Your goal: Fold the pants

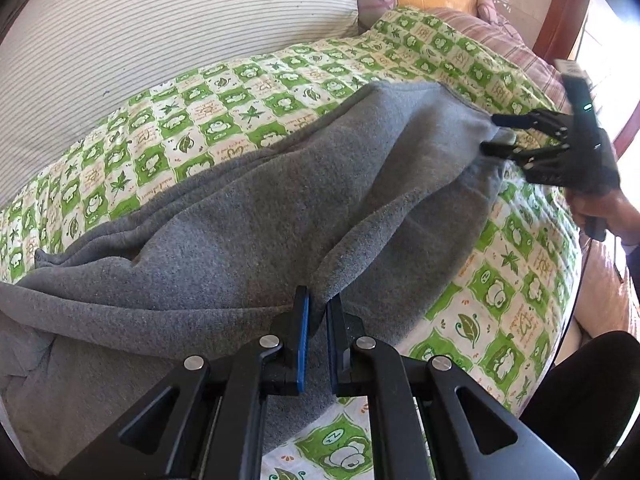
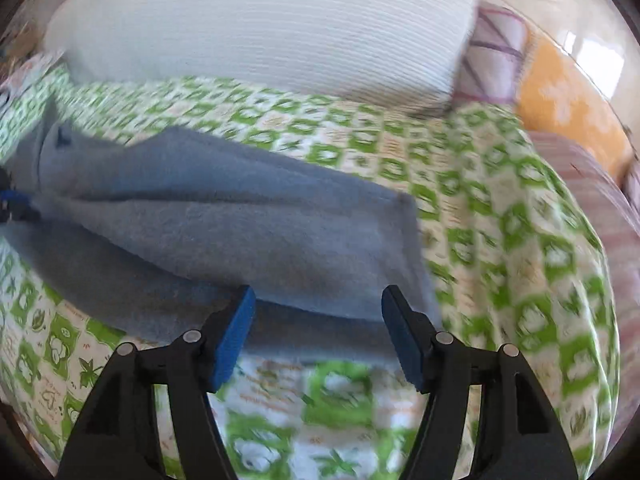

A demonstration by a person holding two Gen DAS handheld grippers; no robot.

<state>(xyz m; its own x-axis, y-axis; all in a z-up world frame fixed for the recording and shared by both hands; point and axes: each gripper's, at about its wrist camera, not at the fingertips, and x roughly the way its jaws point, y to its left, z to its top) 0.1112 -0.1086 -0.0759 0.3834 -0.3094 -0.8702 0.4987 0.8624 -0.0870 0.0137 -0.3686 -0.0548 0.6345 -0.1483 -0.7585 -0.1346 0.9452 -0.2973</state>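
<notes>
Gray pants (image 1: 256, 216) lie across the bed's green checkered quilt (image 1: 224, 100). Left claw (image 1: 317, 312) clamped on a fabric ridge at 6 o'clock. Right claw (image 2: 318, 334) spread apart, empty, at the hem end. Mid-fold, probably; next, right needs to pinch the hem.

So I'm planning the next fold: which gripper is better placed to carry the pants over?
Left. The left gripper is already shut on a pinched ridge of the gray pants, while the right gripper is open at the pants' end, holding nothing.
</notes>
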